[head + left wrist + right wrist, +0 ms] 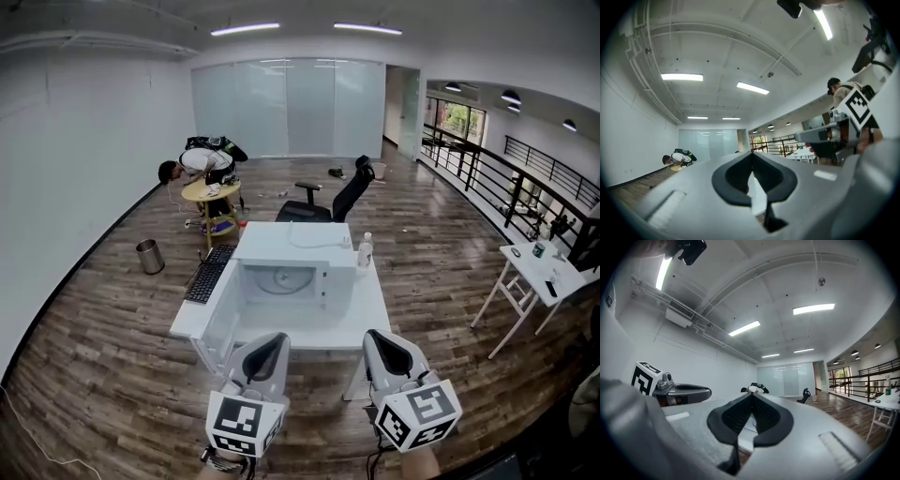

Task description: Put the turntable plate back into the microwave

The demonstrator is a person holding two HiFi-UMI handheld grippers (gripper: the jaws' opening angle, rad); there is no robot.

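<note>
Both left gripper (266,345) and right gripper (388,342) I hold back, fingers pressed together and empty: the turntable plate (281,278) looks seated in the microwave (339,281).

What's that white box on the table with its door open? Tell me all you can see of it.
It is a white microwave, boxy and smooth, standing upright near the middle of a white table. Its door, hinged on the left, is swung wide open toward the camera. Inside the pale cavity a round plate lies flat. A control strip runs down the right of the front. A bottle stands close by its right side.
</note>
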